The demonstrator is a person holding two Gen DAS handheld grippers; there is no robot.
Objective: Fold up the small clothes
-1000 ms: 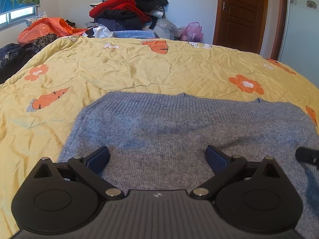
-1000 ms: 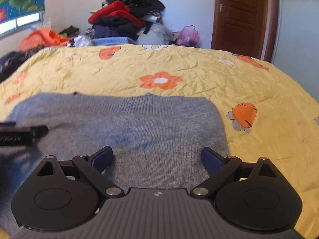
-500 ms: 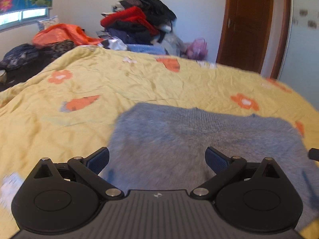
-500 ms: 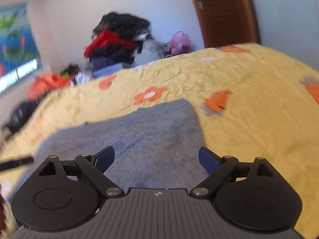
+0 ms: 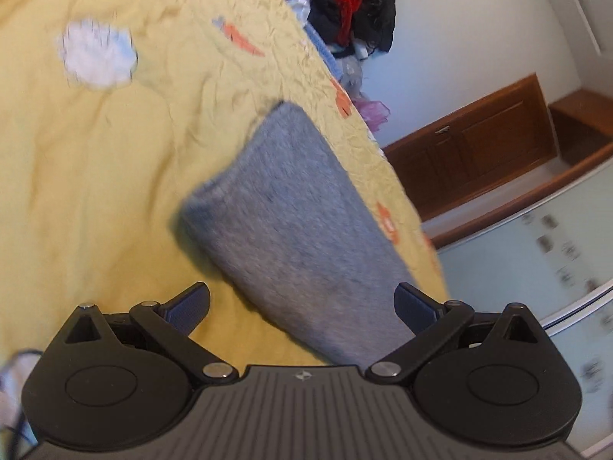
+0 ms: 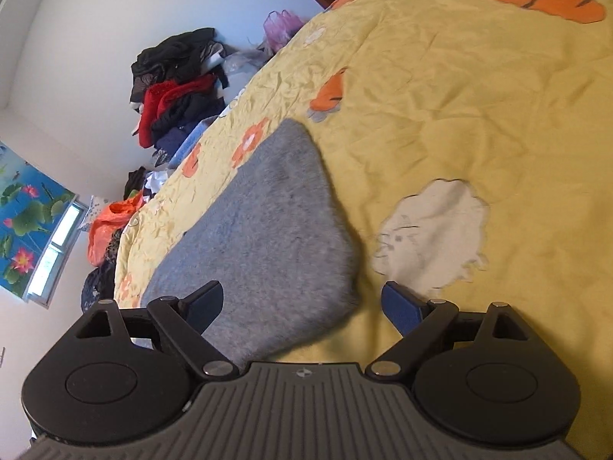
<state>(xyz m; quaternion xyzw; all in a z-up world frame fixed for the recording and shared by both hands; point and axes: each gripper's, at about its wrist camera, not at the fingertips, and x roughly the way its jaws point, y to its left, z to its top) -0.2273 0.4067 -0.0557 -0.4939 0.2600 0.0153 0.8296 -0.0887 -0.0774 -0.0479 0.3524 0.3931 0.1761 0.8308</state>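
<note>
A grey knitted sweater [image 5: 295,226] lies folded flat on the yellow patterned bedspread [image 5: 95,161]. My left gripper [image 5: 302,304] is open and tilted, hovering over the sweater's left end, its near left corner between the blue-padded fingers [image 5: 189,303]. In the right wrist view the same sweater [image 6: 268,230] stretches away to the upper left. My right gripper [image 6: 302,303] is open too, rolled the other way, with the sweater's right corner between its fingers. Nothing is held.
A heap of red, black and dark clothes [image 6: 176,88] sits at the far end of the bed. Orange fabric [image 6: 111,226] lies near the window. A brown wooden door [image 5: 479,153] stands beyond the bed. Bedspread [image 6: 459,115] spreads right of the sweater.
Both grippers have pulled outward to the sweater's two ends and rolled strongly, so each view is tilted. Both stayed open.
</note>
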